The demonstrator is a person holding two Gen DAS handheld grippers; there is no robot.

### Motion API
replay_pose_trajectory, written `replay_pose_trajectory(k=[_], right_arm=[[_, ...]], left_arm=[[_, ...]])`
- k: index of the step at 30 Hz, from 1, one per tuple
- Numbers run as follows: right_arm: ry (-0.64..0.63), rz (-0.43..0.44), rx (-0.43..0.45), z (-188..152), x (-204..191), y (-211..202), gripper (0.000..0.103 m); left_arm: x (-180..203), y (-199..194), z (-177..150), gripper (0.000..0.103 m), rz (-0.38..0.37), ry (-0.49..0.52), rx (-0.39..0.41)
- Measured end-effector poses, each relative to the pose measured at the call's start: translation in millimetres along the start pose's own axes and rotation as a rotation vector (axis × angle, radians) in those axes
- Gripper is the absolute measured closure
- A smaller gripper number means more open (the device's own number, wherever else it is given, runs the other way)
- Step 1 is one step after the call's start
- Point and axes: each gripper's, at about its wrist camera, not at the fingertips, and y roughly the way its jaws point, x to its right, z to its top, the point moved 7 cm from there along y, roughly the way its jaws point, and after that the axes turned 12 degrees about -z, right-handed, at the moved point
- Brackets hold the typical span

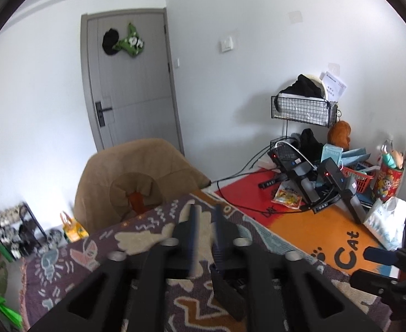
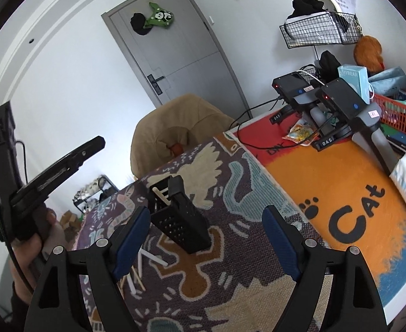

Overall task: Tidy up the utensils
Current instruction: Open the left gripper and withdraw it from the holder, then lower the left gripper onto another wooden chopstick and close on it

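The black perforated holder point(image 2: 179, 215) stands on the patterned cloth point(image 2: 230, 262) covering the worktop, one pale stick point(image 2: 161, 195) already inside it, while loose sticks and straws point(image 2: 144, 269) lie just beside its base. They look light, thin and stiff (likely to roll), so pinching one at mid-length seems safest. The right tool point(image 2: 205, 239) is spread wide and empty; the left tool point(image 1: 204, 221) is nearly closed with nothing visible between its fingers. The cloth's far edge drops off close behind the holder, but there is open room toward the orange mat point(image 2: 341, 182).
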Motion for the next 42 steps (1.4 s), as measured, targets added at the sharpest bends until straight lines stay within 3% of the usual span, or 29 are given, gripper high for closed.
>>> replay_pose_trajectory(k=[1,3,5,9,19,23,29,33,42], right_arm=[[-0.003,-0.003,0.004,-1.3,-1.2,0.6,0.02],[-0.012,-0.01,0.01,-3.8,-3.0,1.7,0.02],[-0.016,-0.017,0.011,-6.7,-4.9,3.9,0.02],[-0.042,-0.045,0.003,-11.7,-11.4,10.7,0.02],[-0.12,-0.019,-0.054,-34.2,-40.7,22.0,0.02],[-0.112,-0.036,-0.012,-35.7,-41.1,17.3,0.02],[-0.082,0.015,-0.064,-48.5,-40.7,24.0,0.02],[-0.071,0.048,-0.133,-63.0,-41.3,33.3,0.006],[-0.056,0.048,-0.169,-88.5,-33.0,37.6,0.006]], left_arm=[[-3.1,-2.9,-1.4,0.029,-0.006,-0.022,0.003],[-12.1,-16.9,-3.6,0.006,0.0,-0.058,0.046],[-20.7,-33.3,-5.3,0.005,0.012,-0.066,0.081],[-37.0,-49.7,-14.1,0.005,0.042,-0.088,0.059],[-68.1,-71.3,-58.3,0.004,0.059,-0.19,-0.004],[-77.3,-80.5,-73.0,0.001,0.069,-0.221,-0.013],[-86.3,-89.2,-99.7,0.0,0.032,-0.28,-0.059],[-86.1,-90.5,-118.9,0.0,0.025,-0.299,-0.09],[-83.5,-89.8,-165.2,0.001,0.019,-0.323,-0.174]])
